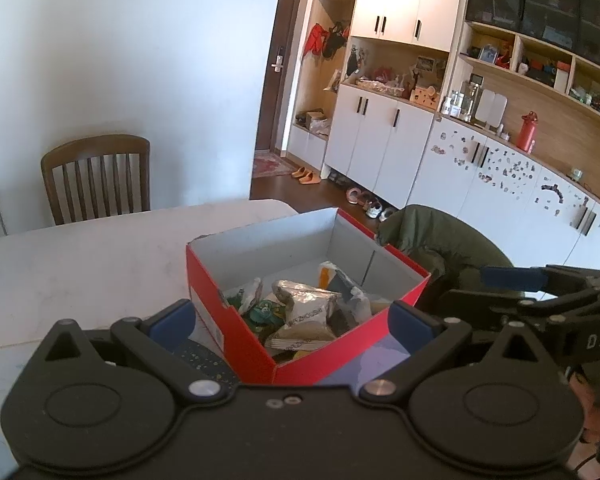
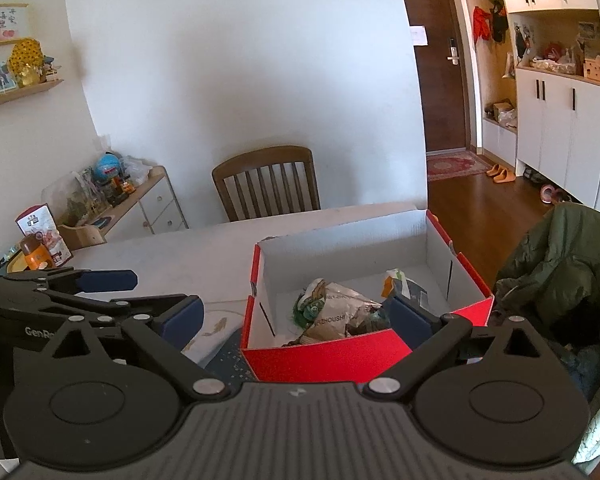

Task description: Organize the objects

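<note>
A: Left to right. Left gripper (image 1: 292, 322) fingers spread wide, nothing between them. It hovers just short of the red box (image 1: 256, 344), near corner pointing at it.

B: Box location?

A: On the white table (image 1: 80, 256), near its right edge. Open top, snack packets (image 1: 306, 312) piled at the near end, far end bare.

B: Right gripper (image 2: 300, 316)?

A: Also apart, empty, hanging over the box's near wall. Green jacket (image 2: 560, 256) on a chair just right of the box.
</note>
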Motion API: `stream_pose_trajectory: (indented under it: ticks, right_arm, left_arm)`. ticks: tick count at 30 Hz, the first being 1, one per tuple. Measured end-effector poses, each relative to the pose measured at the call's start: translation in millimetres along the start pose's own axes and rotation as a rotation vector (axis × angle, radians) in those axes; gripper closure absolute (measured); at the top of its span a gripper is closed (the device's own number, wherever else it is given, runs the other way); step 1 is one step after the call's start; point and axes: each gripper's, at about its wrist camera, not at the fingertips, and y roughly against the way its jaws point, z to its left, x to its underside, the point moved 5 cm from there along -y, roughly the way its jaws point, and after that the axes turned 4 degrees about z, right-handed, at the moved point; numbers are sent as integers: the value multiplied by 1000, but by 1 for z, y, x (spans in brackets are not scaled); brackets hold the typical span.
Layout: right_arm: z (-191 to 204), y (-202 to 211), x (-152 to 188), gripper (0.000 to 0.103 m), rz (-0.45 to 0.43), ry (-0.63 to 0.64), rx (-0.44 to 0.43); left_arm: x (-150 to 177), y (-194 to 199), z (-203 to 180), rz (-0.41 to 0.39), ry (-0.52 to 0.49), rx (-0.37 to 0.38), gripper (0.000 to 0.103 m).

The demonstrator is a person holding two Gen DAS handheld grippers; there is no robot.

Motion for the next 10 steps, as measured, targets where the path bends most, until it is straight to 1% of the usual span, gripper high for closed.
stream_pose_trajectory:
  ticks: [4, 10]
  right_arm:
    - [0, -1, 1, 3, 3, 2, 6]
    - [2, -4, 1, 3, 6, 5, 11]
  left_arm:
    - [0, -1, -1, 2, -2, 2, 1]
    - [1, -2, 5, 5, 8, -18, 1]
